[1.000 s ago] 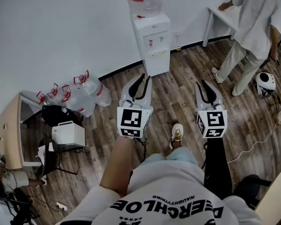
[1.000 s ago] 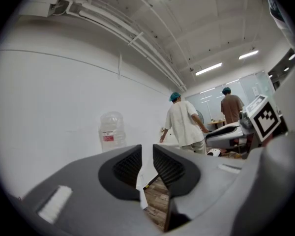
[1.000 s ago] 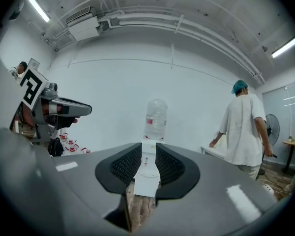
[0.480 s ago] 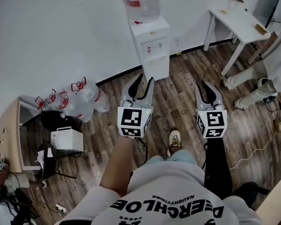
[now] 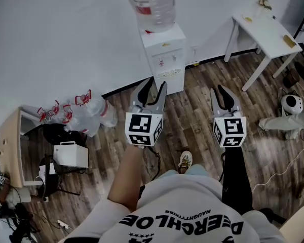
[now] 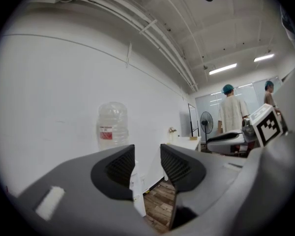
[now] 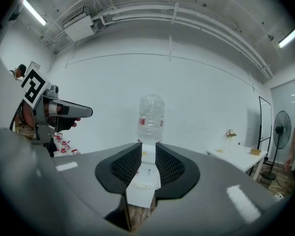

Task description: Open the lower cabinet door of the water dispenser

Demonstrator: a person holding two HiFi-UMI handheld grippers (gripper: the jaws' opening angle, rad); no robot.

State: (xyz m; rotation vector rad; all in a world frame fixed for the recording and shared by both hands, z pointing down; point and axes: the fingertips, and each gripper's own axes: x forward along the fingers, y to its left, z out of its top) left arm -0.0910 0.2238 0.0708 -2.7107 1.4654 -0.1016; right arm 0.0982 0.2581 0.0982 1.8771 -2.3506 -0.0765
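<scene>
Against the white wall | white water dispenser (image 5: 164, 54) stood well ahead, lower cabinet door (image 5: 172, 81) shut | left gripper (image 5: 157, 84) empty, jaws had just been opening | right gripper (image 5: 222, 89) part-open, empty | step needed closing in low, square to door edge

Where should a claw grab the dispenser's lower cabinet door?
Likely a side edge of the lower cabinet door, approached head-on and level: its flat front faces us, below the drip tray. No handle or hinge side is discernible from here.

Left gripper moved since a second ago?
Yes. The left gripper has closed in on the water dispenser; its tips now overlap the dispenser's base. Its jaws have just been opening, with nothing held between them.
</scene>
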